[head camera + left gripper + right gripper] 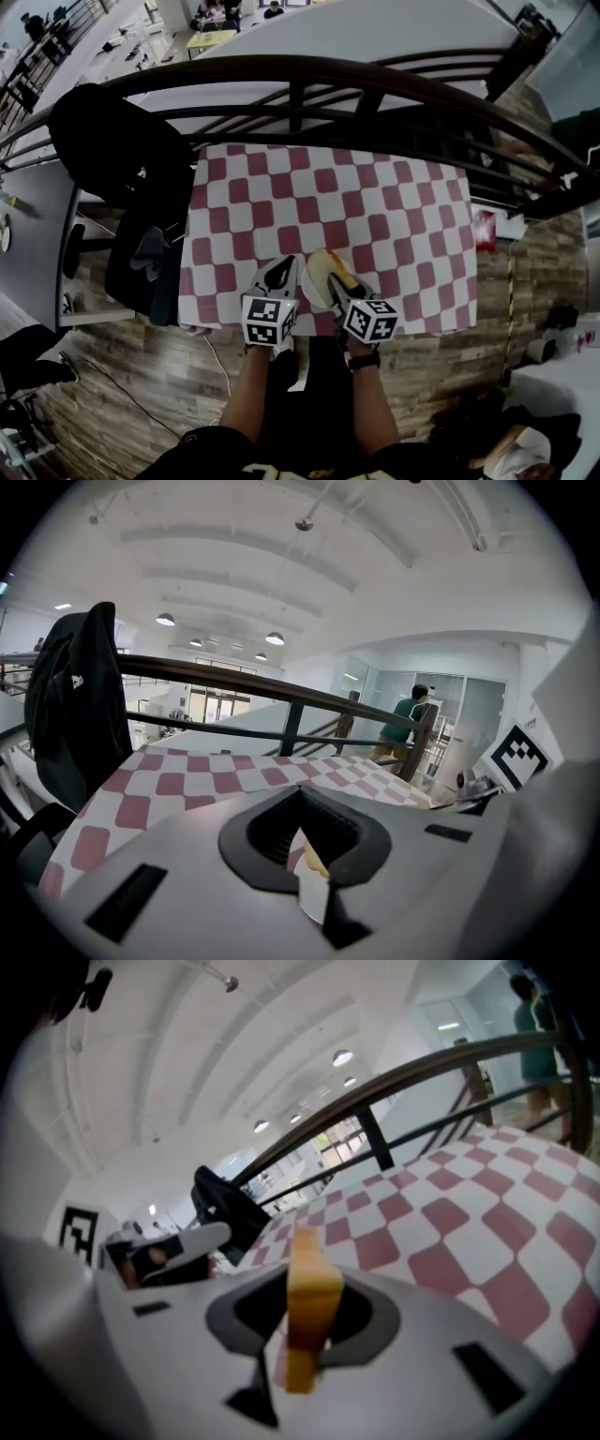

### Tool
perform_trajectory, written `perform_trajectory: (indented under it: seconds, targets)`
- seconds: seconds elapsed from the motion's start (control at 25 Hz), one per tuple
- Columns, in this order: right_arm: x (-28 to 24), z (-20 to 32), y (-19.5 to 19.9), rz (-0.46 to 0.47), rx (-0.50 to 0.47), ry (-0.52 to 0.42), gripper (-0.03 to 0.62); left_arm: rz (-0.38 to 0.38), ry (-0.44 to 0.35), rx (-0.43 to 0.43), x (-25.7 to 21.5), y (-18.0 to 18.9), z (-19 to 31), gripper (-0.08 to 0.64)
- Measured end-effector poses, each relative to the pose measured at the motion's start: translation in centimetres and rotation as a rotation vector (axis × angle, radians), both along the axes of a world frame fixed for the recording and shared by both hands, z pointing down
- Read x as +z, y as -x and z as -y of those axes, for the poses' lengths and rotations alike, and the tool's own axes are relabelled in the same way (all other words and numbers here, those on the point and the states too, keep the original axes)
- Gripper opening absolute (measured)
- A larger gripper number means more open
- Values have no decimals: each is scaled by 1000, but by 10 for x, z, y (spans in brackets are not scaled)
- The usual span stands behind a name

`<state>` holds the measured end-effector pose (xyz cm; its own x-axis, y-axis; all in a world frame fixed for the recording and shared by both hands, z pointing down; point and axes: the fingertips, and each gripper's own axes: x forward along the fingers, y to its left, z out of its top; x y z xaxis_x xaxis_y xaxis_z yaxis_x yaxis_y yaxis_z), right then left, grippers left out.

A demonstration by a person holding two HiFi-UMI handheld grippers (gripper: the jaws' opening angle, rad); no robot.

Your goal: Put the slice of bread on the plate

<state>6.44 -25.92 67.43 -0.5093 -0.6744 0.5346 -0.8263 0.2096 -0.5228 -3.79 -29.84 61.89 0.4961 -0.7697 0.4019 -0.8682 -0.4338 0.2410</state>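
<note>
Head view looks steeply down, gripper views low across the shared table [394, 216].

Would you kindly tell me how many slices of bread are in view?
1. The slice of bread stands on edge, clamped in the right gripper over the checkered table. No other shows, though one could be hidden.

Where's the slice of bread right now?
The slice of bread is pinched upright in the jaws of the right gripper, over the near edge of the checkered table, right beside the white plate.
</note>
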Motion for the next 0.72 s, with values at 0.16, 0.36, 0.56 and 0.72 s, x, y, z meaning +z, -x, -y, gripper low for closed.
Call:
perform_trajectory:
  seconds: [0.16, 0.36, 0.56, 0.72]
  targets:
    - [17, -8, 8, 60, -2, 52, 101, -2, 51, 13, 24, 2, -9, 17]
    - [48, -8, 14, 62, -7, 135, 101, 24, 100, 27, 49, 0, -12, 17]
    - [59, 0, 11, 8, 3, 135, 101, 34, 117, 27, 57, 6, -8, 17]
    - [65, 5, 9, -122, -69, 106, 104, 39, 128, 29, 63, 6, -6, 17]
